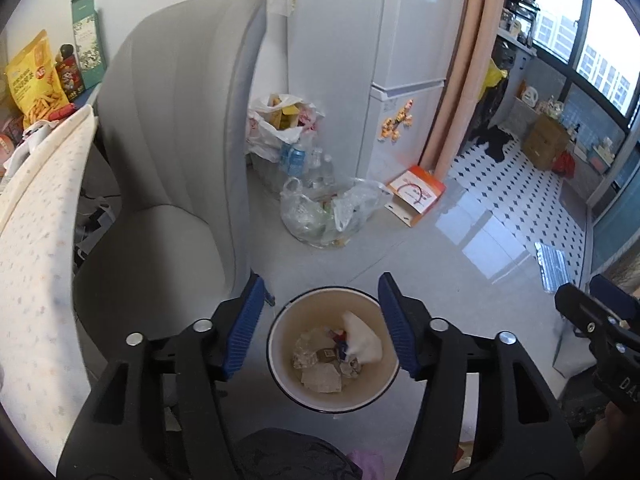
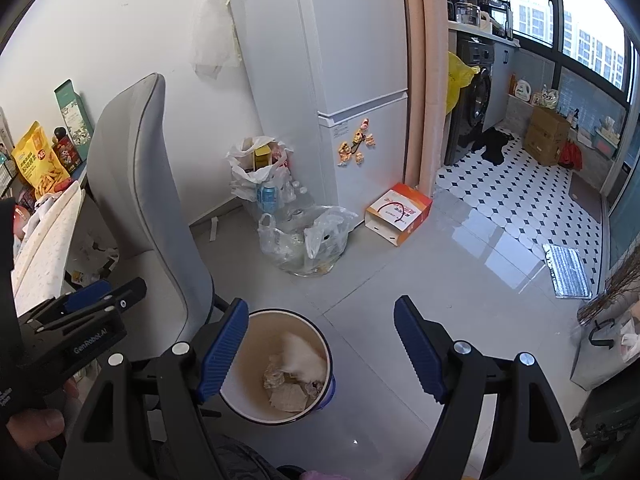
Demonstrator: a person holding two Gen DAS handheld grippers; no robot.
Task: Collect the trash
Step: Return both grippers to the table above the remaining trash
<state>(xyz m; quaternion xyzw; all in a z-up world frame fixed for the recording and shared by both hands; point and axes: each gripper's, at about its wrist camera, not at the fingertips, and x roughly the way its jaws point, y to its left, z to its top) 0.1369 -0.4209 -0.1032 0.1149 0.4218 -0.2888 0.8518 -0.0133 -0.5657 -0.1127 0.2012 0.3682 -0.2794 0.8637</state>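
Note:
A round beige trash bin (image 1: 280, 360) with a dark rim stands on the floor below both grippers; it also shows in the right wrist view (image 2: 256, 384). Inside lie a white crumpled tissue (image 1: 362, 338), clear wrappers and paper scraps (image 2: 286, 392). My left gripper (image 1: 322, 320) is open and empty, high above the bin, its jaws framing the bin's opening. My right gripper (image 2: 320, 344) is open and empty, above the bin's right side. The right gripper also shows at the right edge of the left wrist view (image 1: 600, 320), and the left gripper at the left of the right wrist view (image 2: 92, 300).
A grey chair (image 1: 180, 152) stands left of the bin, beside a table with a patterned cloth (image 1: 36, 240) and snack packets (image 1: 34, 76). Clear plastic bags of rubbish (image 1: 324, 212), bottles and an orange box (image 1: 416, 194) lie by the white fridge (image 1: 400, 60). A tiled balcony is at the right.

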